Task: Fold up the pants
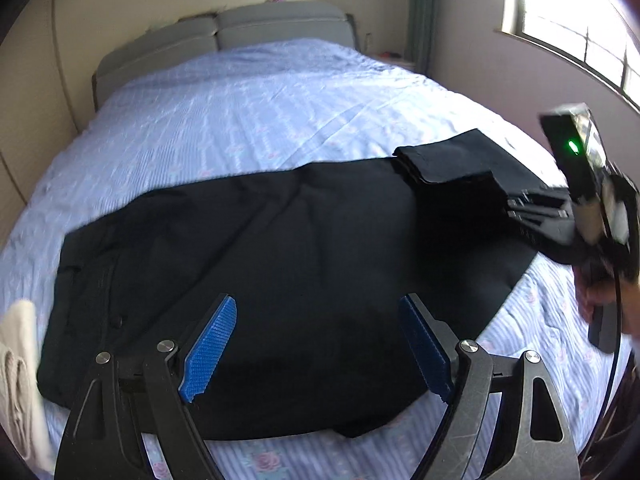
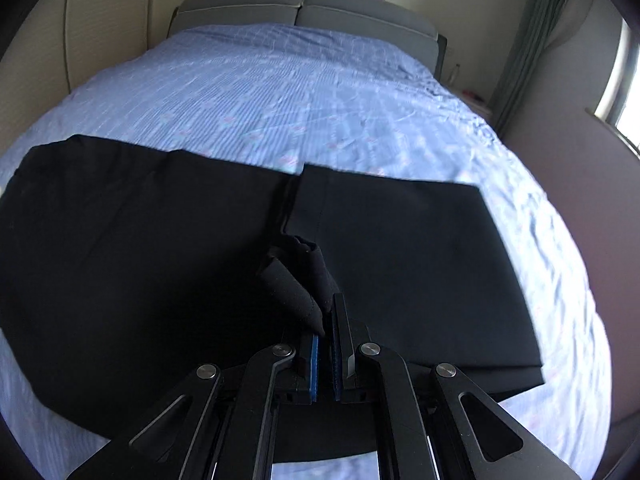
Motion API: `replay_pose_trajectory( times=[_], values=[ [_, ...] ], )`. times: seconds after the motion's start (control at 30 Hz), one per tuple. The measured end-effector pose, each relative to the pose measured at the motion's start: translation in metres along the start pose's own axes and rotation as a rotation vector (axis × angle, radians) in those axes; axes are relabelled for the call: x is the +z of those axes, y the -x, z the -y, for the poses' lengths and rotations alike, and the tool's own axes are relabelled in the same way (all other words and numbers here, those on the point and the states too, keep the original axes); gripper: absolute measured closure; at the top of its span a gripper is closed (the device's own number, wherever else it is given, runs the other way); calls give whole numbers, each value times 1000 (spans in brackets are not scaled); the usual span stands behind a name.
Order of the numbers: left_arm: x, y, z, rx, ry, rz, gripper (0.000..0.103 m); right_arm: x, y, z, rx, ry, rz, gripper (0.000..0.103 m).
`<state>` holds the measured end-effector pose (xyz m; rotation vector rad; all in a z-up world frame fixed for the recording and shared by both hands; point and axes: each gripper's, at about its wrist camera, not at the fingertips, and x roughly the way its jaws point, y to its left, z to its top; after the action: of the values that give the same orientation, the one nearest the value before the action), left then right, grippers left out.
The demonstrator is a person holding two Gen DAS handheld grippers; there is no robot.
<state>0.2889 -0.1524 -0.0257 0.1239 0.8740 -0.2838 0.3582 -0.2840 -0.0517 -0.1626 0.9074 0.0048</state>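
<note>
Black pants (image 1: 260,264) lie flat across the blue bed sheet (image 1: 248,100), waist end with a button to the left. My left gripper (image 1: 318,304) hovers open just above the middle of them, nothing between its blue pads (image 1: 210,348). At the right edge of the left wrist view, my right gripper (image 1: 532,216) is shut on the leg ends, which hang doubled back over the pants (image 1: 444,164). In the right wrist view the right gripper (image 2: 328,312) pinches a bunched fold of the black fabric (image 2: 296,280), with the pants (image 2: 400,264) spread below.
A cream cloth (image 1: 16,360) lies at the bed's left edge. A grey padded headboard (image 1: 240,28) stands at the far end. A window (image 1: 580,20) and green curtain (image 2: 532,40) are on the right wall. A hand (image 1: 596,300) holds the right gripper.
</note>
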Motion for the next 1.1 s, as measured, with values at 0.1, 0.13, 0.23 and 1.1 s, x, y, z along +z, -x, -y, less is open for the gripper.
replay_pose_trajectory(
  times=[0.1,0.13,0.23,1.1],
  values=[
    [6,-10,-25,-41,94,-51,20,-4,-3,-22,19,25,-33,97],
    [7,-10,-31,-47,120,-58,20,-2,-4,-31,20,37,-44,96],
    [12,-3,-46,-52,175,-53,20,-1,-11,-48,34,37,-104,89],
    [-77,78,-229,69,563,17,13,-5,130,-171,151,-84,17,25]
  ],
)
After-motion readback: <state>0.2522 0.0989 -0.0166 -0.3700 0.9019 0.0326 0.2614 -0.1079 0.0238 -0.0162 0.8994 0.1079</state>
